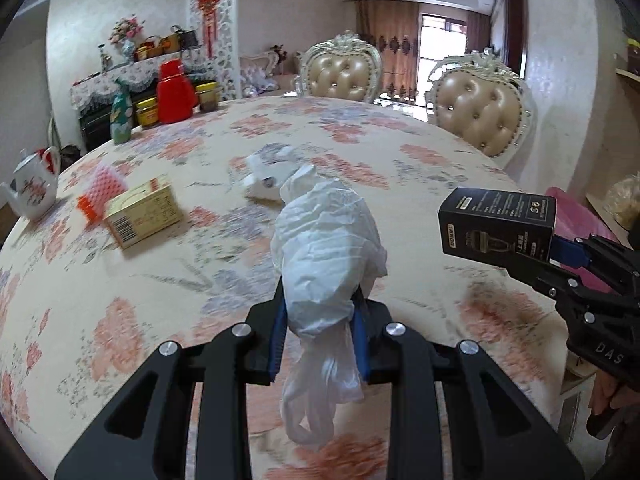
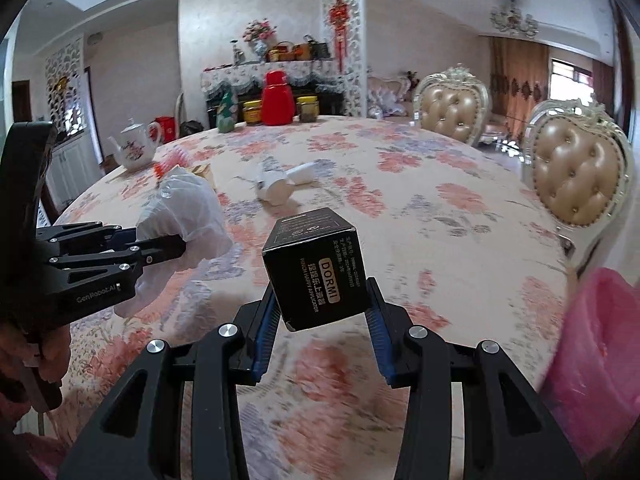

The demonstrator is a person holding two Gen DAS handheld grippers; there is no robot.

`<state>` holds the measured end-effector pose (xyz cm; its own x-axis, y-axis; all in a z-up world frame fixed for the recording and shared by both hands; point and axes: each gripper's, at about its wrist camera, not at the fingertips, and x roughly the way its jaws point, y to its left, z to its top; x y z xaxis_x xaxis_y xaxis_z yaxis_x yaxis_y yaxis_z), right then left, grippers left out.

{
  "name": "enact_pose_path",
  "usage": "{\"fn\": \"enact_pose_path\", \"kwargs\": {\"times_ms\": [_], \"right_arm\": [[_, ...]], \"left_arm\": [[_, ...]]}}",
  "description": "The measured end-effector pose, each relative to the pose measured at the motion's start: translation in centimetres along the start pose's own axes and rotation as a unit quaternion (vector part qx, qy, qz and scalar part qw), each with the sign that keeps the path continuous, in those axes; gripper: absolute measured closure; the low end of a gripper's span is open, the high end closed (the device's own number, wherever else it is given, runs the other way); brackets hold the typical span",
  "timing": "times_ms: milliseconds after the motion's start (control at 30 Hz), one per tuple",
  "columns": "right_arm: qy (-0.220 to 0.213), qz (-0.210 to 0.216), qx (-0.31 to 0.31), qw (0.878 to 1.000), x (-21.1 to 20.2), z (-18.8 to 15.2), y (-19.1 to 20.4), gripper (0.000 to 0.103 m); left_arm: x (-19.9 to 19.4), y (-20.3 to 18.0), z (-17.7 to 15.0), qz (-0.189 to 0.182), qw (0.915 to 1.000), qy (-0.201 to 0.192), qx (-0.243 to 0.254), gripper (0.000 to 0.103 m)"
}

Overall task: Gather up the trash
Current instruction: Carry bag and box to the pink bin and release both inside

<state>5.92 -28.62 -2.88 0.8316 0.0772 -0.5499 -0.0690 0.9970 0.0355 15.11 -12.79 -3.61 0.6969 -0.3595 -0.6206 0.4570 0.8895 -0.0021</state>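
A: Where are you standing with the trash?

B: You're carrying two pieces at once. Your left gripper (image 1: 320,312) is clamping a crumpled white plastic glove (image 1: 326,248), and your right gripper (image 2: 322,312) is squeezing a small black cardboard box (image 2: 314,268) printed "DORMI". Both are hanging in the air above the surface (image 1: 400,152), and neither is binned yet.

A: And what's left?

B: Judging by what's lying out, a crushed white paper cup with scraps (image 1: 266,178) is sitting just beyond the glove, and a yellow cardboard carton (image 1: 144,212) is lying to the glove's left with a pink and orange mesh item (image 1: 102,192) beside it. So you're probably partway through. A pink plastic bag (image 2: 596,356) is showing at the surface's edge, to the right of the black box; I'm guessing that's your bin liner.

A: The room?

B: The round surface is wearing a floral cloth. Far beyond the glove, a red thermos (image 1: 174,92), jars and a white teapot (image 1: 32,188) are standing near the rim, and two tufted beige chairs (image 1: 480,112) are facing you.
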Motion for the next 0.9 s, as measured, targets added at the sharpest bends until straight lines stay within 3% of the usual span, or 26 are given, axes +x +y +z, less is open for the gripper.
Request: {"fn": "enact_pose_path", "kwargs": {"times_ms": [467,900], "right_arm": [[-0.032,-0.09,0.071,0.993,-5.8,-2.2,-9.0,0.062],[-0.046,-0.198,0.141,0.969,-11.6,-5.6,-18.7,0.062]], "left_arm": [[2.1,-11.6,3.1,-0.103,0.9912,-0.02,0.081,0.076],[4.5,-23.2,6.1,-0.193,0.9694,-0.024,0.151,0.076]]}}
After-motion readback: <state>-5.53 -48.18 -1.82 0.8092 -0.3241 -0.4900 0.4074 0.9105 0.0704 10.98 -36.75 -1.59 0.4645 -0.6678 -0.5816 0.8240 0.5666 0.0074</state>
